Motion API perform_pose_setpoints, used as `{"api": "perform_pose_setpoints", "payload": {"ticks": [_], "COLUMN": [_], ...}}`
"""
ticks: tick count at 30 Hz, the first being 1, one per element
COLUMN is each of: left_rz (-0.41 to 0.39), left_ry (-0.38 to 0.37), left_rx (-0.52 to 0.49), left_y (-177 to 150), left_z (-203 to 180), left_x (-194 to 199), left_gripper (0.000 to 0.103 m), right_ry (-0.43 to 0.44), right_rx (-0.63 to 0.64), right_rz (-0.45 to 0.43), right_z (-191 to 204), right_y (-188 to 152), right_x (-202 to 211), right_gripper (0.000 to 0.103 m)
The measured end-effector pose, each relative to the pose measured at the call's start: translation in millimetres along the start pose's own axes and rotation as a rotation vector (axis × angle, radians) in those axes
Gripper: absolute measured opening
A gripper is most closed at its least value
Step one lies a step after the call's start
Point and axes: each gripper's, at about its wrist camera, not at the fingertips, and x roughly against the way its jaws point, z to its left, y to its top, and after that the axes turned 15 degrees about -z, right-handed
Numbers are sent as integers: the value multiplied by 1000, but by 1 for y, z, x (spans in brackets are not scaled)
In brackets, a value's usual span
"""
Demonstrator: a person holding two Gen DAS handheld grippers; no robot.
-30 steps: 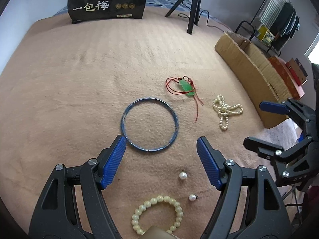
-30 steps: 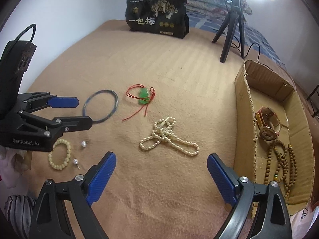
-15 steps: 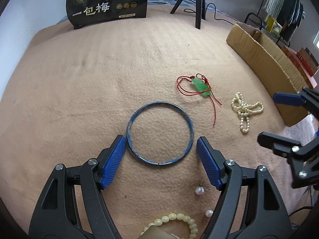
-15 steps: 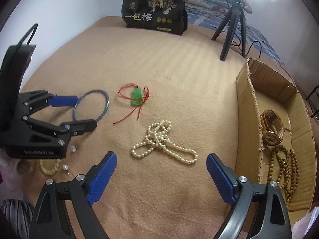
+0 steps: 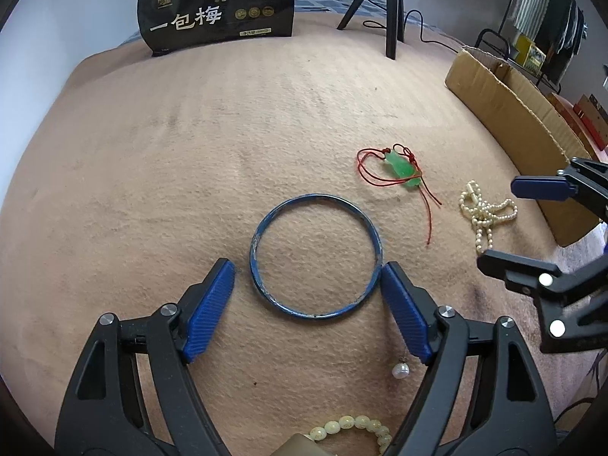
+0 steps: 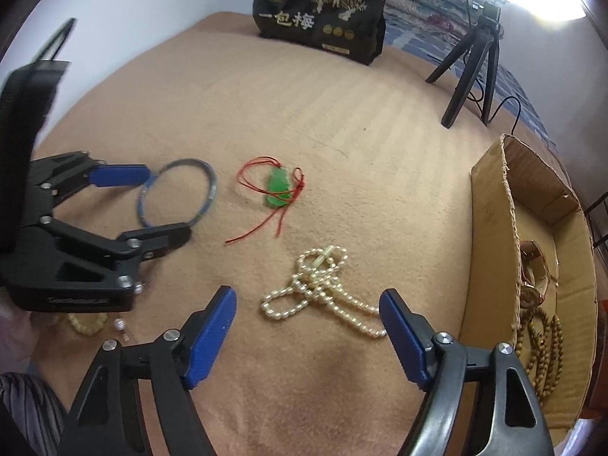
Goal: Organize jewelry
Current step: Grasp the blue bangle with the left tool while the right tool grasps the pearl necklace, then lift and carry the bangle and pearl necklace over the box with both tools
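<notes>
Bangle [image 5: 314,256] nearer; box [image 6: 490,205]: watch [image 6: 534,269], perhaps.

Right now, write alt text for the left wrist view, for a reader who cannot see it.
The open left gripper straddles a blue bangle lying flat on a tan blanket, its fingers on either side. Beyond lie a green pendant on red cord and a pearl necklace, with the open right gripper and a cardboard box at right.

Two close wrist views, shared blanket [image 5: 190,152]
</notes>
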Motion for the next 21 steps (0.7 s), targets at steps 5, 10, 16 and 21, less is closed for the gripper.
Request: {"api": "perform_pose_setpoints", "payload": {"ticks": [5,10,16,21], "left_rz": [-7,-18,-20,-26], "left_ry": [-13,-26,-70,-70], "left_rx": [16,36,94,112], "left_y": [0,0,1,0], "left_z": [3,8,18,19], "left_x": [-2,1,5,12], "left_gripper": [82,72,71,71], "right_ry": [-9,6,73,75], "right_rx": [36,49,7,0], "right_rz": [40,76,75,57], "right_z": [1,3,4,7], "right_y": [2,4,6,6], "right_x": [-13,-25,-24,-19], "right_gripper": [79,76,29,8]}}
